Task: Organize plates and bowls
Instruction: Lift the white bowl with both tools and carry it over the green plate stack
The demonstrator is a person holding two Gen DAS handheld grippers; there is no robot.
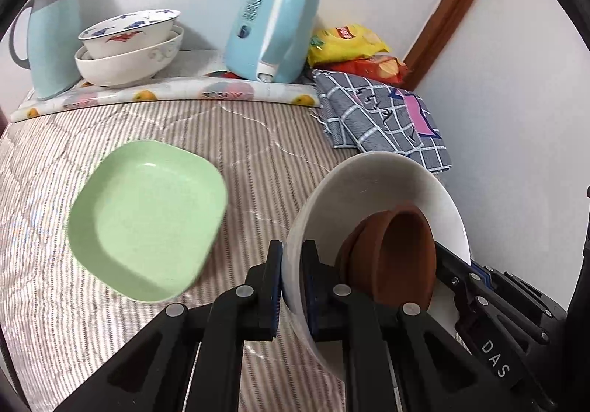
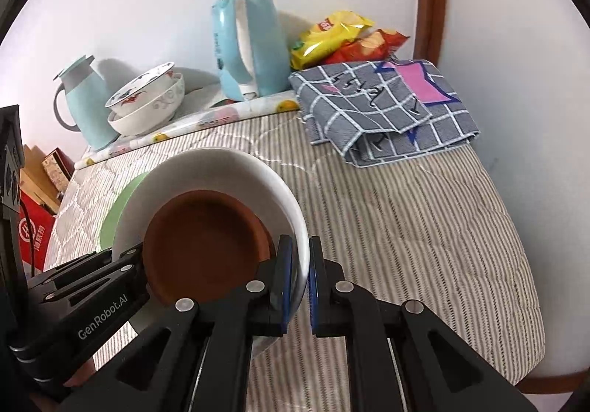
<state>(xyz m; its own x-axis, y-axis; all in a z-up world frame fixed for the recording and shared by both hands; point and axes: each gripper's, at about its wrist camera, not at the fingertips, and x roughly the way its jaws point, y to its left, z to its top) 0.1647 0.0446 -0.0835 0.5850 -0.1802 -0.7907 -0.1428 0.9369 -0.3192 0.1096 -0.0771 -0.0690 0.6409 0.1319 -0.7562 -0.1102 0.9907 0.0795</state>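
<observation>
Both grippers hold one large white bowl (image 1: 372, 187) above the striped cover, with a brown bowl (image 1: 402, 250) lying inside it. My left gripper (image 1: 292, 286) is shut on the white bowl's left rim. In the right wrist view my right gripper (image 2: 301, 283) is shut on the white bowl's (image 2: 221, 168) right rim, the brown bowl (image 2: 206, 238) facing up within. A pale green square plate (image 1: 147, 220) rests on the cover to the left; only its edge (image 2: 118, 209) peeks out behind the white bowl. Two stacked bowls (image 1: 129, 43), one painted, one white, sit at the back.
A light blue kettle (image 1: 269, 28) and a blue jug (image 1: 55, 36) stand on a fruit-print mat (image 1: 166, 95) by the wall. A folded checked cloth (image 1: 379, 113) and snack bags (image 1: 346, 43) lie at the back right. Boxes (image 2: 37, 198) sit beyond the left edge.
</observation>
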